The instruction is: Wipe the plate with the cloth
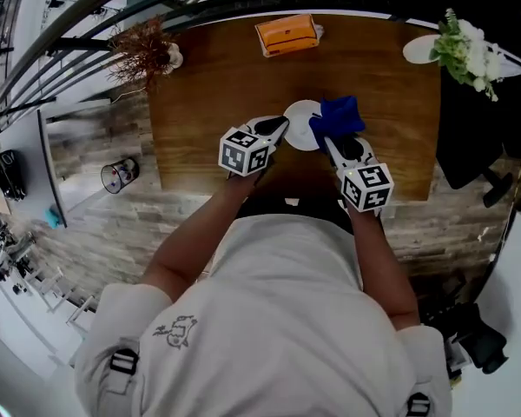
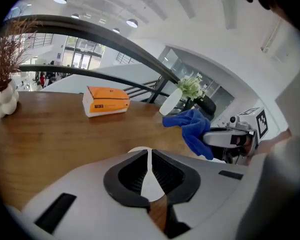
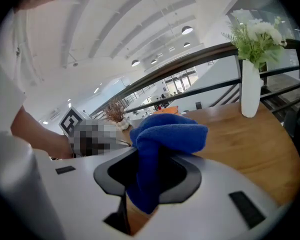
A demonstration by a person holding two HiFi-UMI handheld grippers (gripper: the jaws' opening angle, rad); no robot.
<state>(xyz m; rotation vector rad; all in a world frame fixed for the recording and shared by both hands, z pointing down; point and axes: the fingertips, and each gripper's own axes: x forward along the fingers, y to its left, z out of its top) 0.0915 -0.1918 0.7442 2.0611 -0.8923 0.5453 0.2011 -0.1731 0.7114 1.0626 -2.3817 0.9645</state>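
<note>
Plate (image 1: 301, 134) and cloth (image 1: 339, 115) meet near the front edge of the wooden table (image 1: 200, 102), about midway along its width. The left gripper (image 1: 281, 127) comes at the plate from the left, its jaws clenched with only a thin white sliver of the rim between the pads. I cannot tell whether the plate lies flat on the wood. The right gripper (image 1: 328, 140) comes at the plate from the right, clamped on the blue cloth, which bunches above its jaws and overlaps the plate's right rim.

Behind the plate, toward the person, only a narrow strip of wood is left before the table's edge. Left of the plate the board runs bare to its left edge. Beyond the plate there is open wood up to an orange box (image 1: 286, 35) lying by the far edge. Right of the plate a broad bare stretch reaches the right edge.

Far and left of the plate, a dried plant (image 1: 146, 52) in a white vase holds the corner. Far and right of the plate, white flowers (image 1: 463, 46) stand at the opposite corner. A dark railing (image 1: 200, 9) curves just past the far edge. Well left of the plate, off the table, a cup (image 1: 119, 175) sits on the floor.
</note>
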